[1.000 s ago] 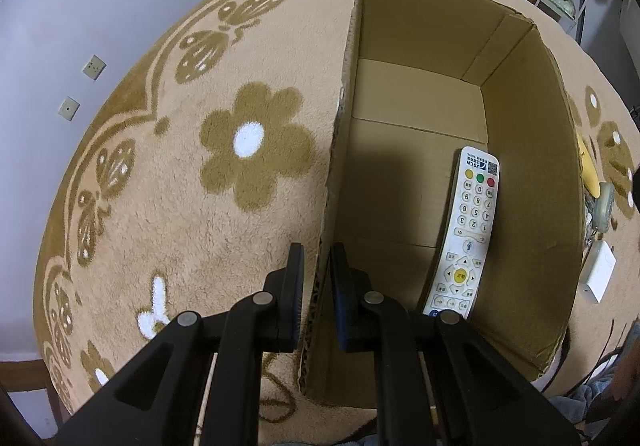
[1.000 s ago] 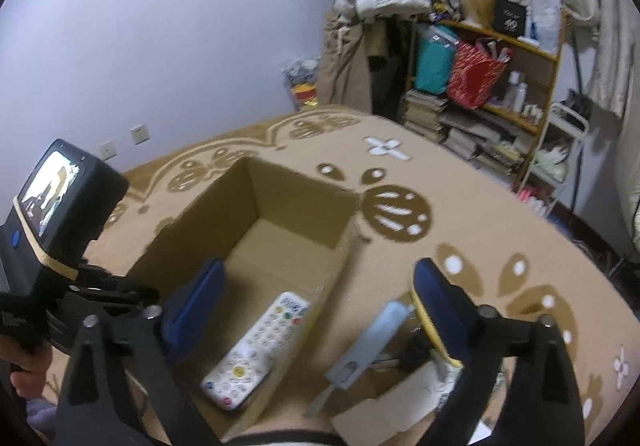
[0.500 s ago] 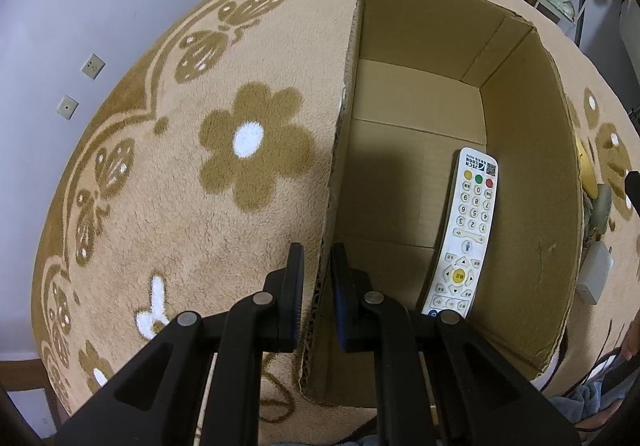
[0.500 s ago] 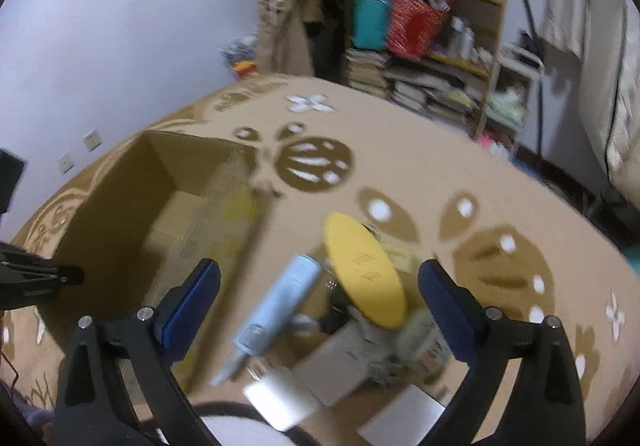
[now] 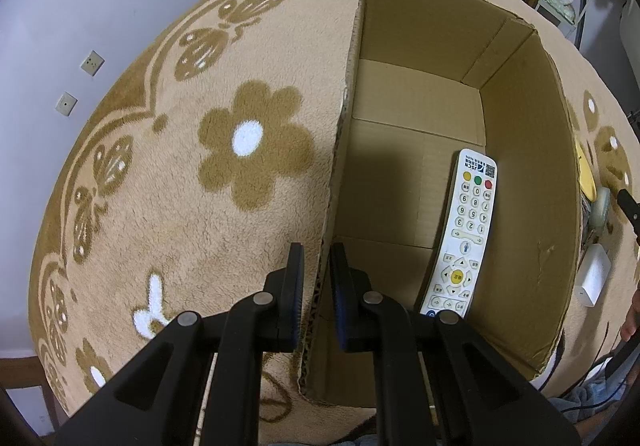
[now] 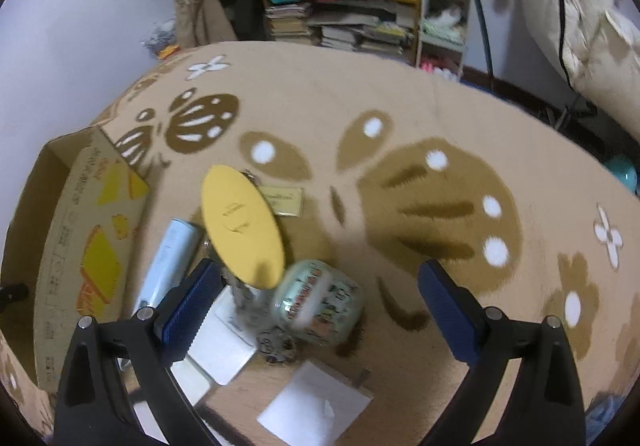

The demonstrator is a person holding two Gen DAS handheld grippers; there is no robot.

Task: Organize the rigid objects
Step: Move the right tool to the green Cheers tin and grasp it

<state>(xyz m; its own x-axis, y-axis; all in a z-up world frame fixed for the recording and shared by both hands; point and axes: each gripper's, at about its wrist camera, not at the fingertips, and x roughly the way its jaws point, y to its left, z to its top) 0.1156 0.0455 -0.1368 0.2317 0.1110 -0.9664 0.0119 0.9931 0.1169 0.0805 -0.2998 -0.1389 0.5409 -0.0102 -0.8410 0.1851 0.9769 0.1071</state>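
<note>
1. my left gripper point(image 5: 317, 282) is clamped on the left wall of the cardboard box point(image 5: 420, 113), one pad outside, one inside.
2. inside the box a white remote control point(image 5: 464, 234) lies flat on the floor against the right wall.
3. the box rests on a tan carpet point(image 5: 160, 185) with brown flowers.
4. my right gripper point(image 6: 320, 298) has its blue pads wide apart, holding nothing, above a heap beside the box.
5. under it, from the left: a pale blue tube point(image 6: 170, 258), a yellow oval case point(image 6: 242, 232), a green round tin point(image 6: 318, 302), and flat white pieces point(image 6: 314, 408) nearest me.
</note>
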